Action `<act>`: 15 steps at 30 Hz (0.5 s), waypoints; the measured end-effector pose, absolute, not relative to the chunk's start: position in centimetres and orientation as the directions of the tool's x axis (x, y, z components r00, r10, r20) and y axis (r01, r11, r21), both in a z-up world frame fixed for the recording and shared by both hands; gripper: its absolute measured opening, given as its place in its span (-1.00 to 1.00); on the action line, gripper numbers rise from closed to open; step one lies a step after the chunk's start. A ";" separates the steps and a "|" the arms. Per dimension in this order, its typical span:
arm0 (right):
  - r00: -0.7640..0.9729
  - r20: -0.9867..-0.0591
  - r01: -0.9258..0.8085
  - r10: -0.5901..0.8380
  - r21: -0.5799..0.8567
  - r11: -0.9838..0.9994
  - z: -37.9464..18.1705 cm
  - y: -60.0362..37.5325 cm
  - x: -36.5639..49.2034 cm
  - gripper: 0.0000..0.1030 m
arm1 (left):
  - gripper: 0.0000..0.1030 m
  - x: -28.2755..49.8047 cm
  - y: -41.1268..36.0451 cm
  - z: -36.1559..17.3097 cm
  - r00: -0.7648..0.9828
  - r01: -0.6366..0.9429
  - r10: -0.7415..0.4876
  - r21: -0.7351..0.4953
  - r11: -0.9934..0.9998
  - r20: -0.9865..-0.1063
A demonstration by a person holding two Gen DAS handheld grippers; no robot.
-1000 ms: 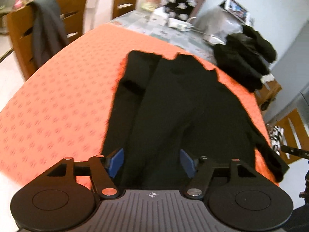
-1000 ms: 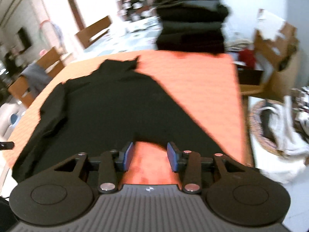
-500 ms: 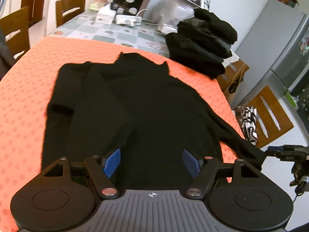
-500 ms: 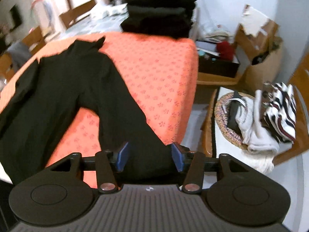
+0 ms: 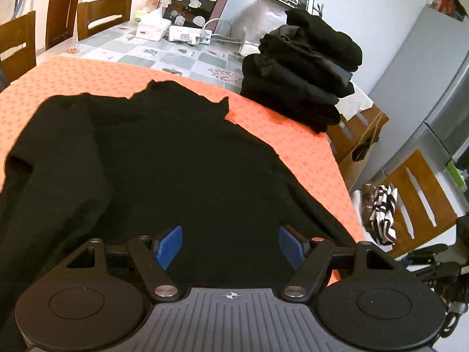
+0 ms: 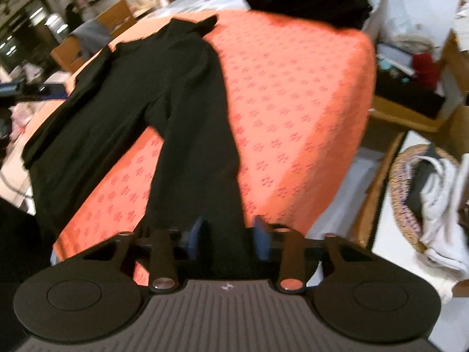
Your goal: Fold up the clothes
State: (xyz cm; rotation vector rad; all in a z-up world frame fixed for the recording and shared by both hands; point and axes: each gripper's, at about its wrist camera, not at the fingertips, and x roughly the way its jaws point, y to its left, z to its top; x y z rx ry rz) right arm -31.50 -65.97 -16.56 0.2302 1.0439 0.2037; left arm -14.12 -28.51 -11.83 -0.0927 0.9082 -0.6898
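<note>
My left claw [image 5: 230, 245] is black at the front and grey behind. The grey part has lots of thin ridges and a tiny cross mark in the middle. On each side sits a big round black disc with a ring pressed into it. Two black bars run forward, each with a shiny silver screw at the back and a small coppery one further out. The fingertips [image 5: 170, 245] wear bright blue pads. My right claw [image 6: 227, 239] looks just the same, with darker blue pads [image 6: 261, 239] in this blurry picture.
</note>
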 end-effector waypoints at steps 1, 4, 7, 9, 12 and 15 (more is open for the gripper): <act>0.478 -0.830 -0.072 0.288 0.290 0.954 -16.7 -65.9 -31.4 -0.85 | 0.47 -14.1 -28.9 -11.9 0.420 0.517 -0.584 -0.346 0.783 -0.695; 0.479 -0.830 -0.073 0.285 0.286 0.955 -16.4 -66.1 -31.3 -0.95 | 0.47 -14.0 -29.9 -12.1 0.422 0.529 -0.579 -0.330 0.782 -0.698; 0.502 -0.835 -0.026 0.227 0.247 0.969 -15.4 -67.3 -31.4 -0.95 | 0.47 -13.3 -31.1 -12.6 0.419 0.537 -0.575 -0.319 0.781 -0.703; 0.523 -0.834 0.030 0.176 0.225 0.974 -14.5 -68.9 -31.3 -0.95 | 0.47 -12.5 -32.8 -13.1 0.407 0.560 -0.574 -0.303 0.772 -0.710; 0.532 -0.833 0.050 0.150 0.208 0.977 -13.8 -70.4 -30.7 -0.95 | 0.47 -11.5 -35.9 -14.0 0.384 0.622 -0.585 -0.268 0.735 -0.714; 0.519 -0.845 0.037 0.126 0.170 0.985 -13.6 -70.8 -29.7 -0.95 | 0.47 -10.5 -38.6 -14.8 0.363 0.646 -0.596 -0.268 0.715 -0.716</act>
